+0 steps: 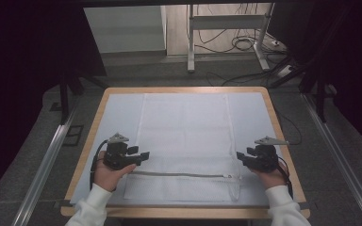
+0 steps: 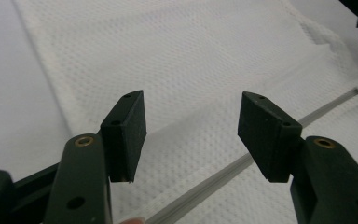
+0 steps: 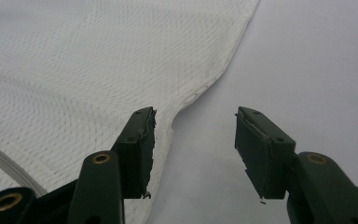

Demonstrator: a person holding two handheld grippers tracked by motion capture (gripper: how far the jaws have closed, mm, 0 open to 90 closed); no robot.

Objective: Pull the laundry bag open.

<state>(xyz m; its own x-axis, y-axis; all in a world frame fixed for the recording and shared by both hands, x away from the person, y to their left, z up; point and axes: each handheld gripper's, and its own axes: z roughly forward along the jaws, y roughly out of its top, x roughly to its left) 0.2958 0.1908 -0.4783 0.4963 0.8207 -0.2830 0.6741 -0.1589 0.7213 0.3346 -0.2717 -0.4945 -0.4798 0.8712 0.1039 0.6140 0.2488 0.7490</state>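
Note:
A white mesh laundry bag (image 1: 186, 136) lies flat on the table's pale cover, its grey zipper (image 1: 184, 175) running across near the front edge. My left gripper (image 1: 143, 154) hovers at the bag's left edge just above the zipper line. Its jaws stand open over the mesh (image 2: 191, 70) with nothing between them, and the zipper (image 2: 223, 175) passes below. My right gripper (image 1: 239, 156) is at the bag's right edge, open as well. The bag's hem (image 3: 200, 91) runs up between its pads, which touch nothing.
A wooden table (image 1: 87, 146) carries a pale sheet (image 1: 118, 113) under the bag. Beyond the far edge stand a metal frame (image 1: 191, 42) and loose cables (image 1: 240, 44) on the floor. Metal rails (image 1: 47, 160) flank the table on both sides.

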